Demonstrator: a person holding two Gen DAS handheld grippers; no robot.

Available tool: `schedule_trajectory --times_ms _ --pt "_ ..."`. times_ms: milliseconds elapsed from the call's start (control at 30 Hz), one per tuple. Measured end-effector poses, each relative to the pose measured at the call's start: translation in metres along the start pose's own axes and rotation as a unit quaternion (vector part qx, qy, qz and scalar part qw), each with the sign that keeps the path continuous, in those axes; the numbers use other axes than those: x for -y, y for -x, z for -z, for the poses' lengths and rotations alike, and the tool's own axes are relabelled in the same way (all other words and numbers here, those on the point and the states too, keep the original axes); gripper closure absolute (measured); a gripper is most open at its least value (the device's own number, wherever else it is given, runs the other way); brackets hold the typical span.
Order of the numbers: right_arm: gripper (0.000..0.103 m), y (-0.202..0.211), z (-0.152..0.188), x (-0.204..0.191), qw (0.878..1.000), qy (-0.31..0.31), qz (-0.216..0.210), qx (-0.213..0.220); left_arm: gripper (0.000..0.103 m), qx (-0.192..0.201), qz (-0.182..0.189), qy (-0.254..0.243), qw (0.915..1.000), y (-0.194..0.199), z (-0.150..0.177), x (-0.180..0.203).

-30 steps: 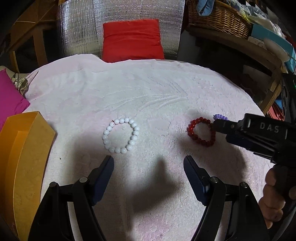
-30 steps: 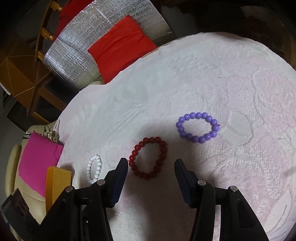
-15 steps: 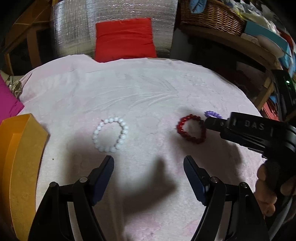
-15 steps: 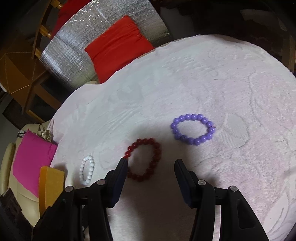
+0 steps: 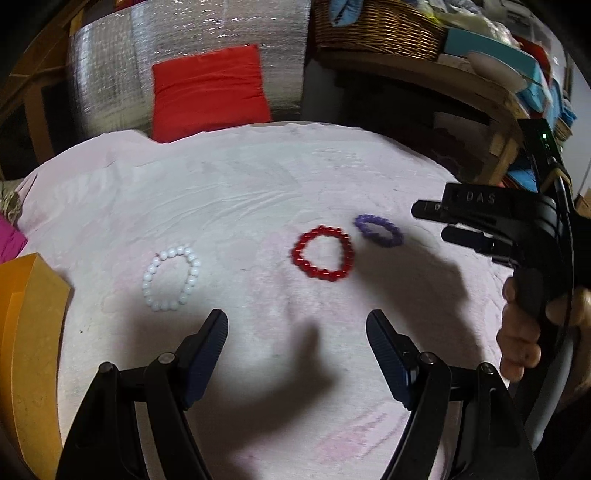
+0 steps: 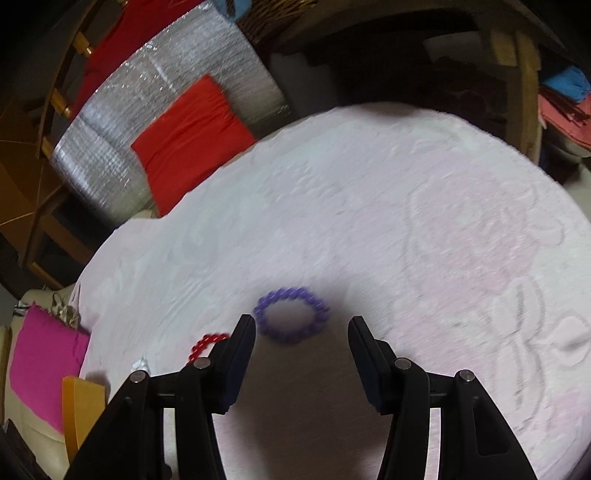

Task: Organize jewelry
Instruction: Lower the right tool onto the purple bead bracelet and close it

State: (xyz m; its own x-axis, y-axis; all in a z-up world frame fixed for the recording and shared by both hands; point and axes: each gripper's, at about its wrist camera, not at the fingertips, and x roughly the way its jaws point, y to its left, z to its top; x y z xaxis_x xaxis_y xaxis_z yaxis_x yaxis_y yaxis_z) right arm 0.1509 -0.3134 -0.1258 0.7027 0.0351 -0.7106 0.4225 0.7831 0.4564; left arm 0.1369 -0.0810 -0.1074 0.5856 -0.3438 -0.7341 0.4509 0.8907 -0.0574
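Observation:
Three bead bracelets lie on the pale cloth: a white bracelet [image 5: 171, 277], a red bracelet [image 5: 322, 258] and a purple bracelet [image 5: 378, 230]. My left gripper [image 5: 296, 326] hangs open over bare cloth, short of the white and red ones. In the right wrist view the purple bracelet [image 6: 291, 314] lies just ahead of my open right gripper [image 6: 301, 326], between its fingertips' line and apart from them. The red bracelet [image 6: 207, 345] is half hidden behind the left finger. The right gripper [image 5: 439, 221] also shows at the right of the left wrist view, held by a hand.
An orange box [image 5: 26, 354] stands at the cloth's left edge, beside a magenta cloth [image 6: 44, 365]. A red cushion [image 5: 208, 90] on a silver-covered chair sits beyond the far edge. A wooden shelf with a wicker basket [image 5: 376, 26] stands at the back right.
The right gripper has swung to the right, from over the red bracelet to just behind the purple one. The left gripper has drifted right, so the white bracelet now sits further left in its view.

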Motion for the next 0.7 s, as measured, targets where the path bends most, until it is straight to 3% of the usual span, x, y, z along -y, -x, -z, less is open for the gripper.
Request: schedule_trajectory --times_ms 167,333,533,700 --pt "0.047 0.038 -0.01 0.036 0.998 -0.031 0.023 0.047 0.025 0.002 0.043 -0.039 0.9983 0.013 0.011 0.03" --pt "0.047 0.068 -0.018 0.074 0.993 -0.074 0.049 0.073 0.025 -0.008 0.096 -0.093 0.991 0.023 0.027 0.064" --pt "0.047 0.061 -0.024 0.089 0.992 -0.096 0.052 0.062 0.025 -0.017 0.106 -0.119 0.9871 0.021 0.036 0.08" --pt "0.047 0.042 -0.025 0.068 0.997 -0.064 0.028 0.037 0.025 -0.032 0.102 -0.133 0.9853 0.015 0.045 0.086"
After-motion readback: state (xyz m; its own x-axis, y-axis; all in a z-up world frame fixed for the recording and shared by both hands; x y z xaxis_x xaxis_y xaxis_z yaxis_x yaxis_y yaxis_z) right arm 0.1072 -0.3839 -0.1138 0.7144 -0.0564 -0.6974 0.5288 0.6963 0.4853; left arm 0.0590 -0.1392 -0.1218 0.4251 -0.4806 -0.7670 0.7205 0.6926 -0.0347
